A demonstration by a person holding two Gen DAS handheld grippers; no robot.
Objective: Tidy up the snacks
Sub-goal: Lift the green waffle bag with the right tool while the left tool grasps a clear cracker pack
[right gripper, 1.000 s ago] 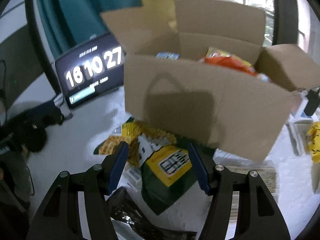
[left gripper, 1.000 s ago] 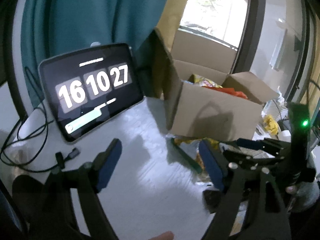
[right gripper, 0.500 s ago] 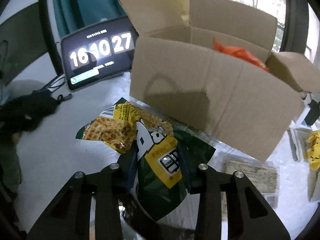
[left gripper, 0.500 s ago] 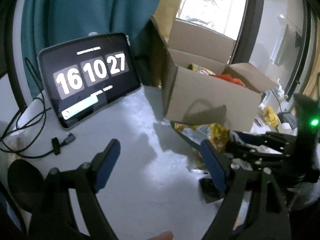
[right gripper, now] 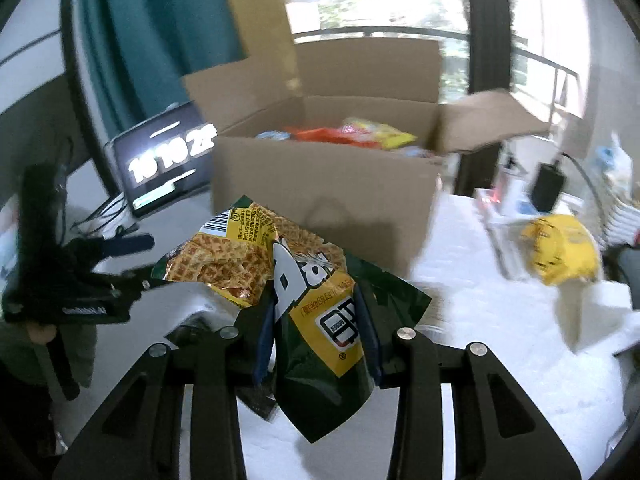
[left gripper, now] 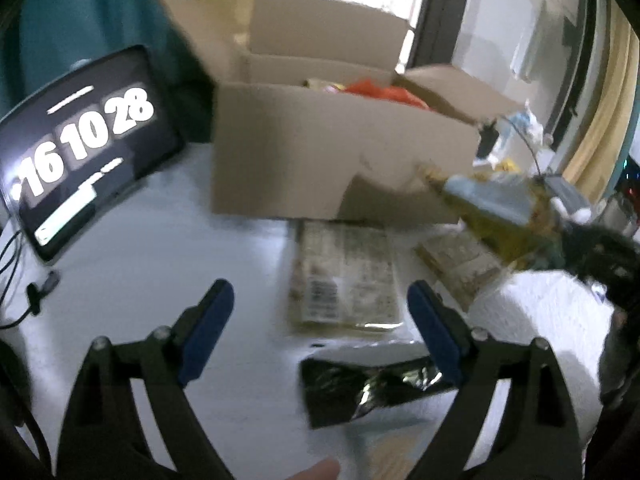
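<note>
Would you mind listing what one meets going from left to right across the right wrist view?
Left gripper → tablet showing a clock → green and yellow waffle snack bag held in the right gripper → yellow packet on the white table.

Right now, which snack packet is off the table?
The green-and-yellow waffle snack bag, clamped in the right gripper; the black foil packet and clear-wrapped packs lie flat.

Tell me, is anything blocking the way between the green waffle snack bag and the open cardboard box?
Nothing visible is. The right gripper holds the green waffle snack bag up off the table, just in front of the cardboard box. The box flaps stand open, and only its front wall lies ahead, which the bag must clear.
</note>
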